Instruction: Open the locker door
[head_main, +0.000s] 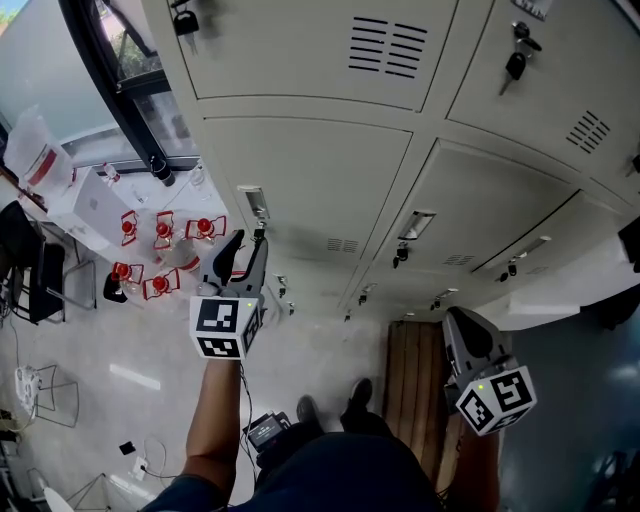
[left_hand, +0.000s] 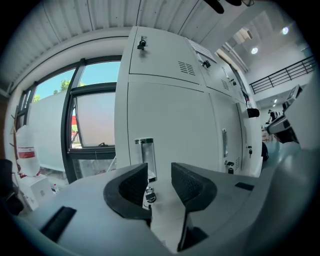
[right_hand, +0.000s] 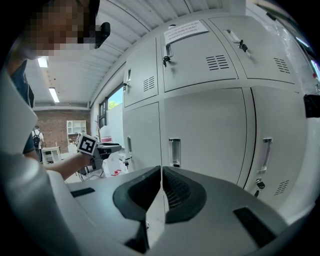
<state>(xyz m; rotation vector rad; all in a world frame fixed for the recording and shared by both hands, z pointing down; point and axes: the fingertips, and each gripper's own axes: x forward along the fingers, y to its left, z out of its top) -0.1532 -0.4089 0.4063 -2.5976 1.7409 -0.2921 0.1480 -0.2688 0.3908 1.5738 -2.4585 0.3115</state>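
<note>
Left gripper (left_hand: 159, 172) jaws spread with nothing between them, aimed just short of the recessed handle (left_hand: 145, 159) and key (left_hand: 149, 196) on the shut locker door (left_hand: 175, 120); right gripper (right_hand: 161, 175) jaws pressed together, empty; risk: pads closing off-centre slip off the shallow handle, or an unturned key blocks the pull.

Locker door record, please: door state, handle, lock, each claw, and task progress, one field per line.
locker door: closed, flush with its neighbours
door handle: upright, ahead of the left claw, not gripped
lock: below the handle, seen through the gap between the jaws
left claw: open, nothing held, aimed at the handle
right claw: shut, empty, back from the lockers
task progress: door not yet opened
</note>
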